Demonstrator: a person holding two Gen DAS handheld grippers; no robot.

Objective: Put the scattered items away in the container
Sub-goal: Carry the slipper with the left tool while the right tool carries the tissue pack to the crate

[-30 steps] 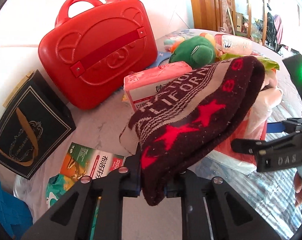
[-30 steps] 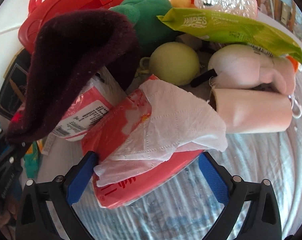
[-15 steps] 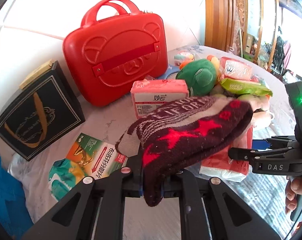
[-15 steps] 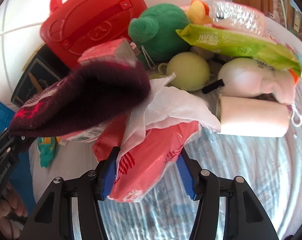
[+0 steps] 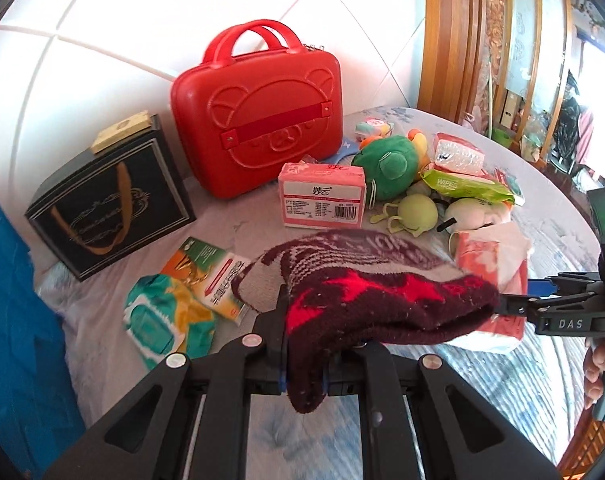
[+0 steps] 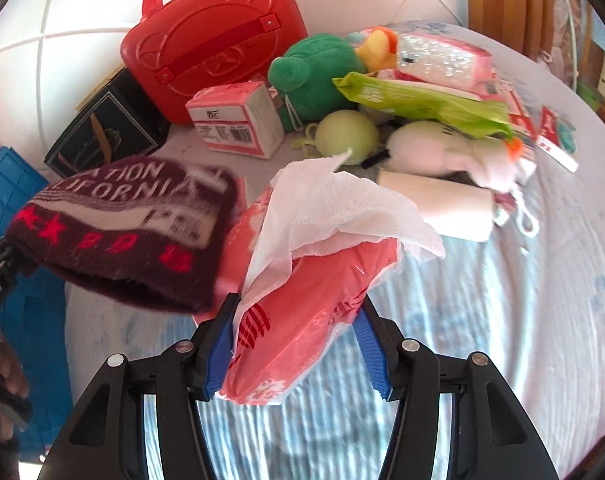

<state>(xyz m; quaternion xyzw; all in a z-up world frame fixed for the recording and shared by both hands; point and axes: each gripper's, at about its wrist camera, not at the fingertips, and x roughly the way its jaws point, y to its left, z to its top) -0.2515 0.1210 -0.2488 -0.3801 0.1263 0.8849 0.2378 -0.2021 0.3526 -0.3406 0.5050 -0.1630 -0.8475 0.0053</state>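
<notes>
Two grips over a cluttered bedspread, one item in each.

Nearest: left gripper [image 5: 304, 368] pinched tight on a maroon knit beanie [image 5: 382, 292] with red stars, held clear of the bedspread [image 5: 502, 380]; right gripper [image 6: 298, 344] clamped on a pink tissue pack [image 6: 314, 292], white tissue spilling from its top. Beyond the beanie: a wet-wipes pouch [image 5: 166, 320] and a green-and-orange box [image 5: 210, 268] lying flat. Farther on: a pink boxed tissue brick [image 5: 322, 200], a pale green ball [image 5: 416, 210], a green plush [image 5: 386, 164], a lime WIPES pack [image 5: 462, 188]. At the back, against the tiled wall: a red bear suitcase [image 5: 258, 116], upright and shut, beside a black gift bag [image 5: 106, 200]. At far left: the blue crate [image 5: 10, 300], only partly in view.
</notes>
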